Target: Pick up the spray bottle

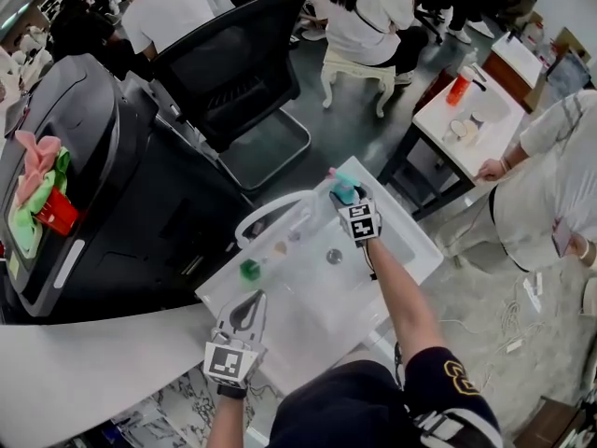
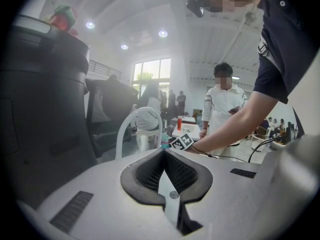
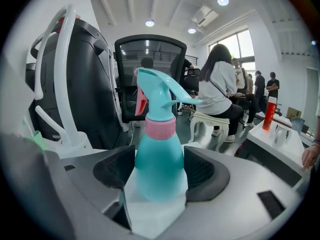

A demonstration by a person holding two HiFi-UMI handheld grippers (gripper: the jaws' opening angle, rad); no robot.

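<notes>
While the left gripper hovers at the lower centre-left of the head view, its dark pads pressed together on nothing, the right gripper pinches the teal plastic spray bottle with a pink collar by its rounded belly, one pad against each side. The bottle stands upright at mid-frame in the right gripper view. In the head view it is just right of centre, at the upper edge of the white rectangular table.

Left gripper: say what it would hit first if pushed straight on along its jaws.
Likely the small green object lying just ahead of the left gripper; the white arched rail stands farther on. Depth is uncertain.
</notes>
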